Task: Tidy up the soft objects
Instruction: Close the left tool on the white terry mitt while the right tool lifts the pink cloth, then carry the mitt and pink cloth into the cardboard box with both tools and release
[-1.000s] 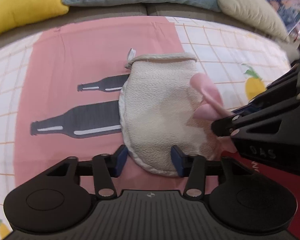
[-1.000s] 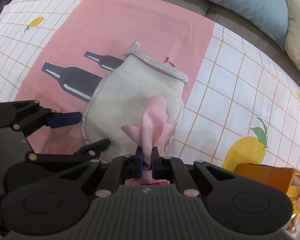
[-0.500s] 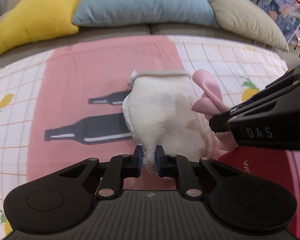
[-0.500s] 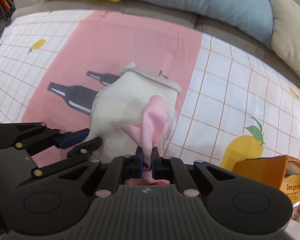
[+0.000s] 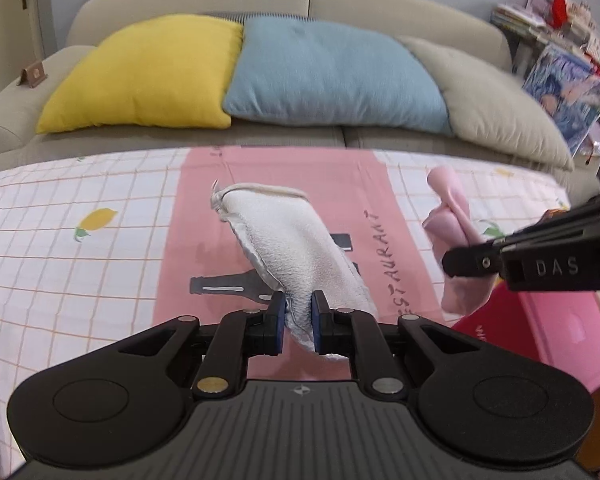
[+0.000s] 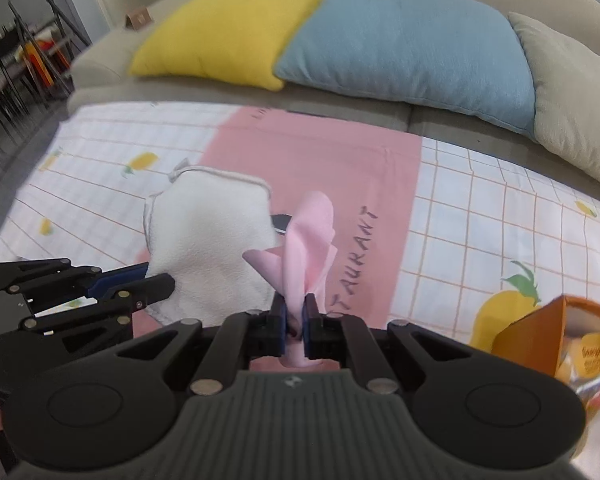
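Mitt [image 5: 296, 240] and pink cloth [image 6: 310, 240] now hang lifted off the tablecloth [image 5: 100, 248].

The pink panel of the tablecloth [image 5: 284, 184] carries dark capital lettering set sideways: "RESTAURANT" reads along its right part in the left wrist view, while the right wrist view shows only "TAURANT", the first letters hidden behind the pink cloth [image 6: 308, 248]. At the far edge of the same panel a few more dark letters show, too small and cut off to read.

The side of the right gripper [image 5: 466, 264] bears the pale letters "DAS".

A red box [image 5: 540, 328] at the lower right has white lettering on its near face, mostly hidden.

The packet inside the orange bag [image 6: 532, 336] has printed wording, too blurred to read.
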{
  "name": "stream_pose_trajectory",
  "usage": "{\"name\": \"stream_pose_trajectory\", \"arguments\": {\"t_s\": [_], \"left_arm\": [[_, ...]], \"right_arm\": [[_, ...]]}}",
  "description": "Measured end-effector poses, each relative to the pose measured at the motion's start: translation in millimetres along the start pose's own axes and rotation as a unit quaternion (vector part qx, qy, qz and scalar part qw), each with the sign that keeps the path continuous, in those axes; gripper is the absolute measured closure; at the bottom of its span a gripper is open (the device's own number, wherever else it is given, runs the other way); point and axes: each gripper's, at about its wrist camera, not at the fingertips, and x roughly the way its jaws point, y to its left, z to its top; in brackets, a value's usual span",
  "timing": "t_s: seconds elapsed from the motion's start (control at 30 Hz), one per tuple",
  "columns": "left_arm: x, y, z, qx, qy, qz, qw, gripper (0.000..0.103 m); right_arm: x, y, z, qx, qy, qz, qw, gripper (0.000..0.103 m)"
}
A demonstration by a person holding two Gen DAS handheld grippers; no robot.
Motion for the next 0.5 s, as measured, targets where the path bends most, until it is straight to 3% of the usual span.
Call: {"name": "stream_pose_trajectory", "arguments": {"t_s": [0.3,0.5], "left_arm": [[-64,-10,-8,0.0,-0.043,-0.034,0.9985,0.089],[-87,-36,-21,0.016,-0.04,-0.069,0.9967,0.089]], "right_arm": [[-61,15,-42,0.03,-0.051,0.033,0.998,0.098],[-97,6,-72,0.049,-0.074,0.036,0.995,0.098]]}}
